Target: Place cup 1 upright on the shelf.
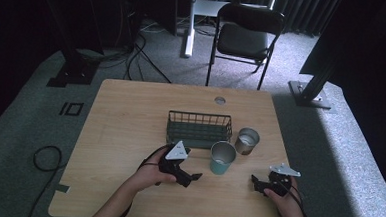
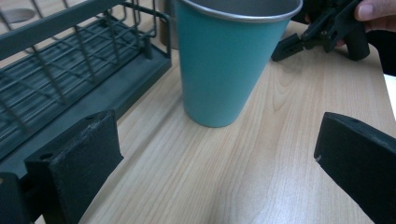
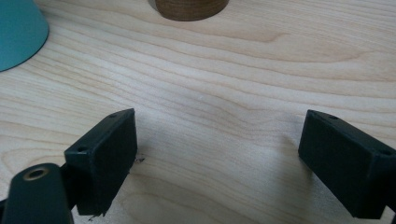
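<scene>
With its jaws spread and the teal cup (image 2: 233,60) directly ahead, the left tool (image 1: 190,177) risks tipping that tall, narrow-based cup by striking high.

Black folding chair (image 1: 245,38) beyond table (image 1: 130,115); floor cables (image 1: 45,158).

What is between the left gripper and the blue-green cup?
Nothing: just bare wooden table between the open left gripper and the teal cup, as the left gripper view shows.
</scene>
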`<action>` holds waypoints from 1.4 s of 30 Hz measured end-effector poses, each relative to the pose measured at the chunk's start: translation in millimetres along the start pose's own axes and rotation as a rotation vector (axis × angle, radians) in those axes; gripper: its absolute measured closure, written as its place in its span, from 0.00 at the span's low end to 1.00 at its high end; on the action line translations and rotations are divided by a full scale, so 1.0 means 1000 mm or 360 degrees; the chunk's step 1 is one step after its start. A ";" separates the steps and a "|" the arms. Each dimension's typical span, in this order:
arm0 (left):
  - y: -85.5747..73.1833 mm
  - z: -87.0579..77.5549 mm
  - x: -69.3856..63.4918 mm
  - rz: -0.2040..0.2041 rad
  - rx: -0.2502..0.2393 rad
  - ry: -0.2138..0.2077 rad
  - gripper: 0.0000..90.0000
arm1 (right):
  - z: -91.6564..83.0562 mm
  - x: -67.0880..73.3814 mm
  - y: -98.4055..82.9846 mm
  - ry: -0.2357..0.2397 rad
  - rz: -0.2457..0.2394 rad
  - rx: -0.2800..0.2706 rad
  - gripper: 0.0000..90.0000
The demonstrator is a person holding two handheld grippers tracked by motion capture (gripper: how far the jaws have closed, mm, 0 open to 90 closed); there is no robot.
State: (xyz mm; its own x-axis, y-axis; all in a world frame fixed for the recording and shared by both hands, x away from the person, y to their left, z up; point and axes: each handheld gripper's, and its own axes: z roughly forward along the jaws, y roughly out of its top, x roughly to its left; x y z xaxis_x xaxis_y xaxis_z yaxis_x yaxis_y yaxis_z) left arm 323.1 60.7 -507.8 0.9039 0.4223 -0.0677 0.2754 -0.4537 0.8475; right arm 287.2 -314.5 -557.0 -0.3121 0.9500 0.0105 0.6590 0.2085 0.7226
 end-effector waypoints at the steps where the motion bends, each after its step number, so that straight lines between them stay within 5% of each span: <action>1: 0.002 0.004 0.000 0.0006 0.0004 -0.0007 0.01 | 0.000 0.000 0.000 0.0000 -0.0001 0.0000 0.13; 11: 0.016 0.023 -0.002 -0.0020 -0.0027 -0.0032 0.01 | 0.000 0.000 0.000 0.0000 0.0000 0.0000 0.13; 42: 0.042 0.084 -0.009 0.0072 -0.0140 -0.0074 0.01 | 0.000 0.000 0.000 0.0000 0.0000 -0.0001 0.13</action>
State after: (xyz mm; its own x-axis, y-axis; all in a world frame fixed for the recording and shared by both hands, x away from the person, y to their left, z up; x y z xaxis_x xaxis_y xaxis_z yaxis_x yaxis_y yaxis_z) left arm 354.4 -28.4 -515.8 0.9294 0.3655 -0.0511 0.2063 -0.3998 0.8931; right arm 287.2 -314.6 -557.0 -0.3119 0.9500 0.0104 0.6587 0.2084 0.7229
